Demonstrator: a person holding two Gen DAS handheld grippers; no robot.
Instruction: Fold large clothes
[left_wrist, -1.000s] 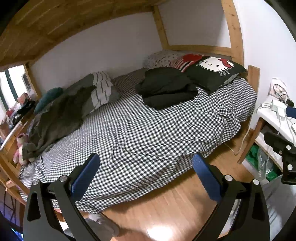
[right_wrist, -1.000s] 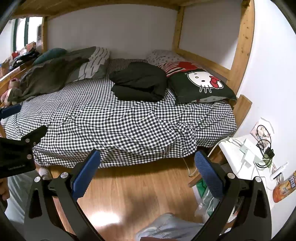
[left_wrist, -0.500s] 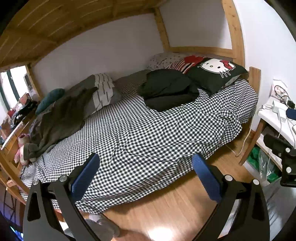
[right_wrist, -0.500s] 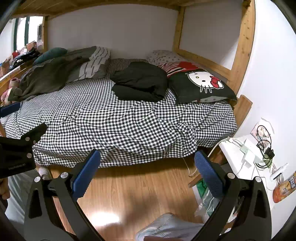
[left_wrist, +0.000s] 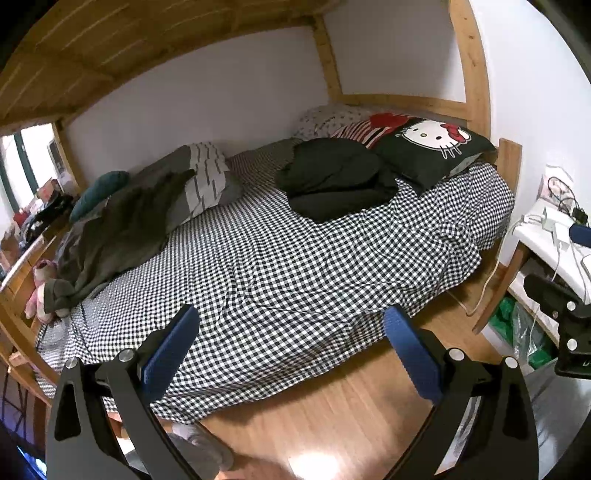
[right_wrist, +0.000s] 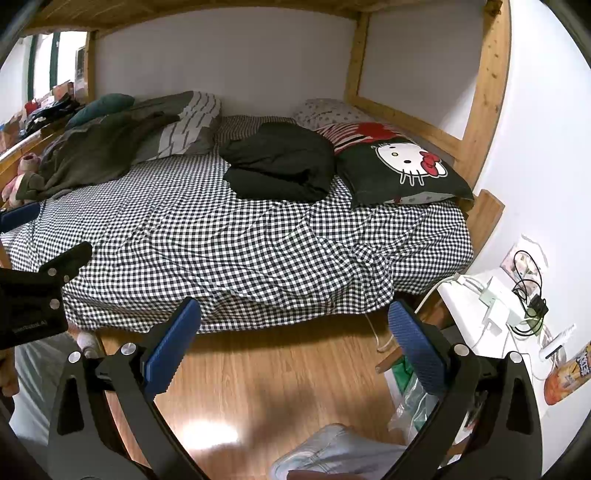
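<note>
1. The dark folded garment (left_wrist: 334, 181) (right_wrist: 280, 162) lay on the checkered bed (left_wrist: 295, 266) (right_wrist: 236, 236), touching the cat-print pillow (left_wrist: 432, 151) (right_wrist: 402, 170).
2. The left tongs (left_wrist: 290, 332) hung wide open and empty over the bed's near edge, well apart from the garment.
3. The right tongs (right_wrist: 293, 325) were likewise spread wide, holding nothing, above the wooden floor (right_wrist: 277, 373) beside the bed.
</note>
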